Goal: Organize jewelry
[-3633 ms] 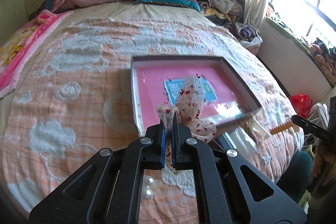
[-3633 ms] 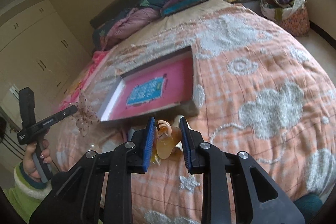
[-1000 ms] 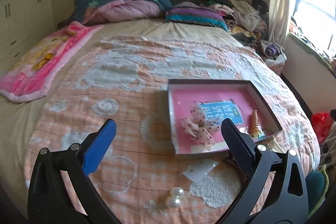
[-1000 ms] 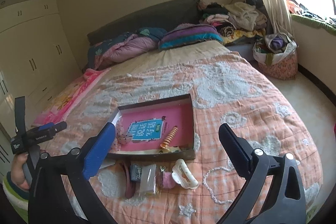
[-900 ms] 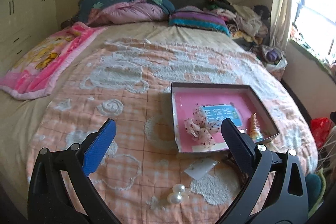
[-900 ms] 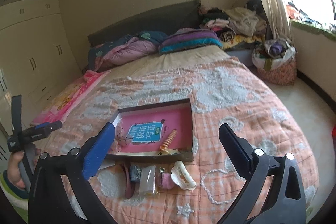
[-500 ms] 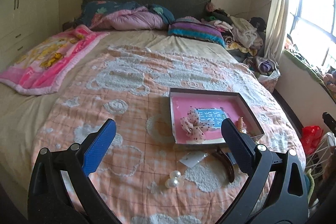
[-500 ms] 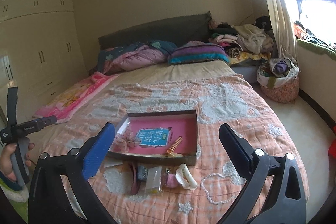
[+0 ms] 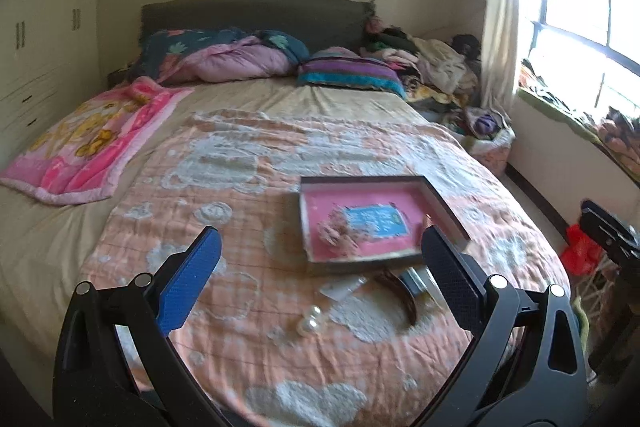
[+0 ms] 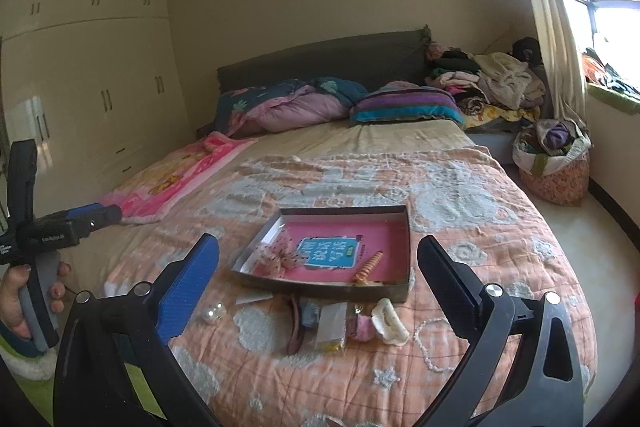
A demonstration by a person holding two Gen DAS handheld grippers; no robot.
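Note:
A shallow box with a pink lining (image 9: 440,203) (image 10: 394,217) lies on the bed. Inside it are a lace bow (image 9: 336,233) (image 10: 276,261) and an orange spiral hair clip (image 10: 370,265). In front of the box lie two pearls (image 9: 310,321) (image 10: 212,313), a brown hair clip (image 9: 400,291), a white claw clip (image 10: 388,319), a bead string (image 10: 426,343) and small packets (image 10: 332,321). My left gripper (image 9: 320,267) is wide open and empty, held well back from the bed. My right gripper (image 10: 318,275) is wide open and empty, also far back.
The bed has an orange checked quilt (image 9: 256,195), a pink blanket (image 9: 88,143) at the left, and pillows at the headboard (image 10: 320,59). Clothes are piled by the window (image 10: 492,79). A bag (image 10: 554,163) stands on the floor at right. White wardrobes (image 10: 88,99) line the left wall.
Both grippers let go of their items, the bow and the spiral clip now in the box, opened wide and pulled back and up from the bed.

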